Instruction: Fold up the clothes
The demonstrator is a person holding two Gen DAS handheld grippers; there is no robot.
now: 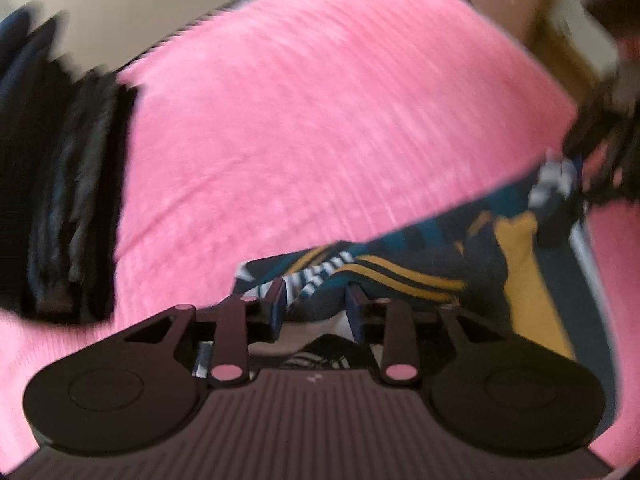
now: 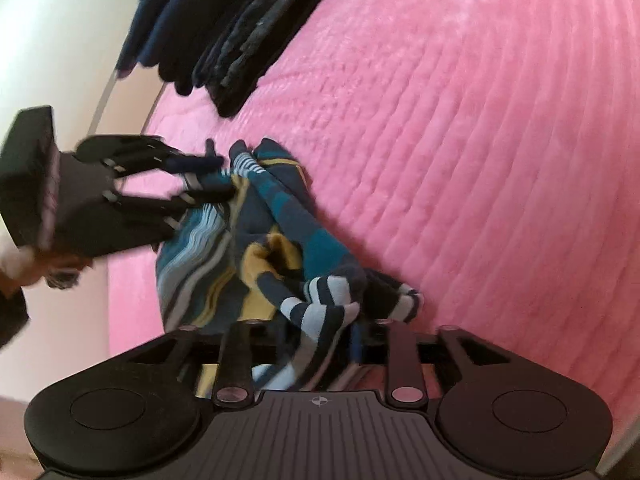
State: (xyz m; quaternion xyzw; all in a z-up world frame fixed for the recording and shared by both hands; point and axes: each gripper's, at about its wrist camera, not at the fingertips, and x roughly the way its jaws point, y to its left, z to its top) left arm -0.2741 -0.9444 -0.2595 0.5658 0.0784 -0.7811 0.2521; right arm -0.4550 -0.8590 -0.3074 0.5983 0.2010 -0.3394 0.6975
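Observation:
A crumpled garment (image 1: 400,272) striped in navy, teal, white and mustard hangs stretched over the pink ribbed blanket (image 1: 320,120). In the left wrist view my left gripper (image 1: 318,304) is shut on a striped end of it. My right gripper (image 1: 576,184), blurred at the far right, holds the other end. In the right wrist view the garment (image 2: 272,240) bunches between the two tools. My right gripper (image 2: 320,344) is shut on a striped fold that hides most of its fingers. My left gripper (image 2: 224,176) pinches the far edge.
A stack of dark folded clothes (image 1: 68,200) lies at the blanket's left side, also seen as the dark stack (image 2: 240,32) at the top of the right wrist view. A pale wall (image 2: 60,40) borders the bed. A hand (image 2: 16,268) holds the left tool.

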